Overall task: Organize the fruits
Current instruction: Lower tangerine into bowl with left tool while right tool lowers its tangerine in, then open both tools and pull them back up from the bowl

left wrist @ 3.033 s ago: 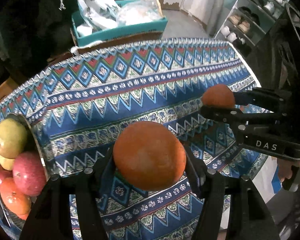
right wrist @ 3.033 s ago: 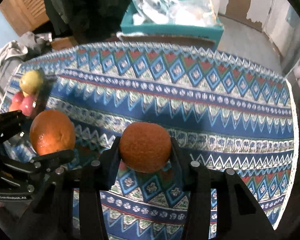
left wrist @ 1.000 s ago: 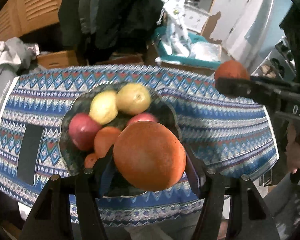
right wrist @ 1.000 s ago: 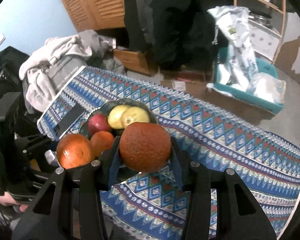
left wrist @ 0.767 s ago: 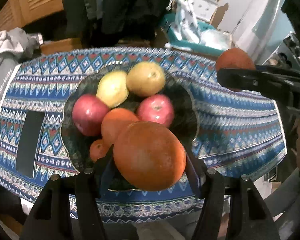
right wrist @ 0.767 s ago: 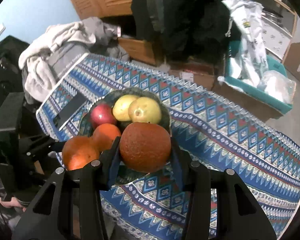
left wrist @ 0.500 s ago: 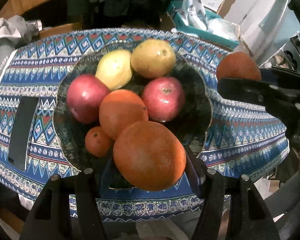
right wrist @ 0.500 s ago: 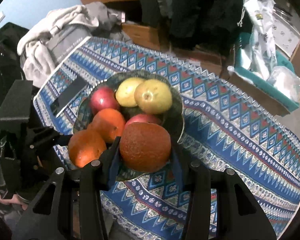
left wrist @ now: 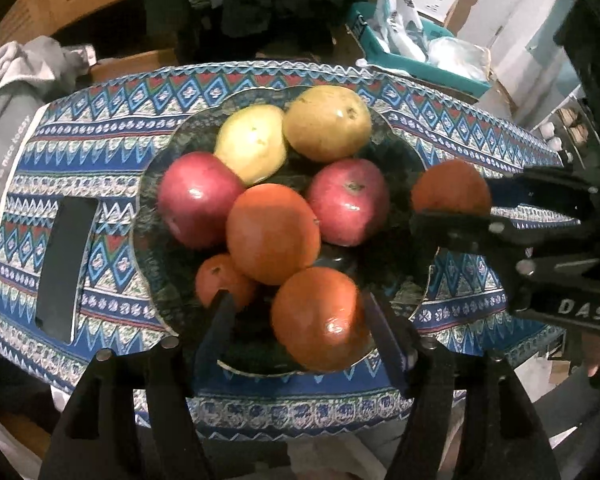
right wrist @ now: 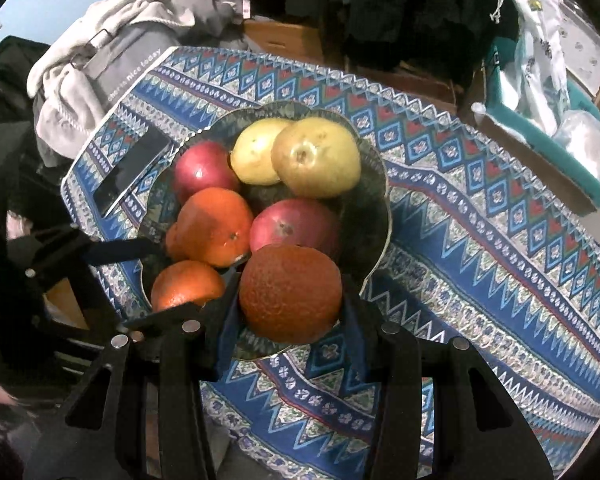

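Note:
A dark patterned fruit bowl holds two red apples, two yellow pears and oranges. My left gripper is open, its jaws spread wide; the orange between them lies loose at the bowl's near rim, against the right finger side only. It also shows in the right wrist view. My right gripper is shut on a darker orange and holds it over the bowl's near right edge; this orange shows in the left wrist view.
The bowl sits on a blue patterned tablecloth. A black phone lies left of the bowl. Grey clothes lie beyond the table's left end. A teal box with bags stands behind.
Both grippers came down close over the bowl. My left gripper opened and its orange dropped out of the grip onto the bowl's near edge. The right gripper still grips its orange.

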The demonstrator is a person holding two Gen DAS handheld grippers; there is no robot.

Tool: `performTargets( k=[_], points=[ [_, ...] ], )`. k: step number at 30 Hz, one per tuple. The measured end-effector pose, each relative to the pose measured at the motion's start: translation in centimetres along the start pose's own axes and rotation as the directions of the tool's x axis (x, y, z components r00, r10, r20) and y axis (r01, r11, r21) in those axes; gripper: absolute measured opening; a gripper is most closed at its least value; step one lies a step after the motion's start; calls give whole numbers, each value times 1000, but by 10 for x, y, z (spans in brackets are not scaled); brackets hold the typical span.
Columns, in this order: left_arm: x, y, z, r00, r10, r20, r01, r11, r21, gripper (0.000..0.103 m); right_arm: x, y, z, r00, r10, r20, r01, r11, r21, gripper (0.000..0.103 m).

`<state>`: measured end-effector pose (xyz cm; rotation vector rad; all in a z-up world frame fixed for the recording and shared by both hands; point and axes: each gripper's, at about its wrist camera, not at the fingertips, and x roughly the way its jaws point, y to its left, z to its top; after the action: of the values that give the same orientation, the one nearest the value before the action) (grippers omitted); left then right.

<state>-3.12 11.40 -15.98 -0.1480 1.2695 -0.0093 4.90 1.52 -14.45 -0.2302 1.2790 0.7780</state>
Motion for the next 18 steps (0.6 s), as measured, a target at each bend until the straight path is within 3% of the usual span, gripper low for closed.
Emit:
performTargets(
  k=[12, 18],
  points=[
    [-17, 27, 2, 1000, 19, 18, -18, 995, -97, 70, 24, 5, -5, 997, 41, -66, -40, 999, 11, 49],
    [-24, 25, 3, 999, 20, 31, -17, 995, -94, 70, 12, 4, 0, 999, 43, -33, -43, 999, 17, 49]
  ],
)
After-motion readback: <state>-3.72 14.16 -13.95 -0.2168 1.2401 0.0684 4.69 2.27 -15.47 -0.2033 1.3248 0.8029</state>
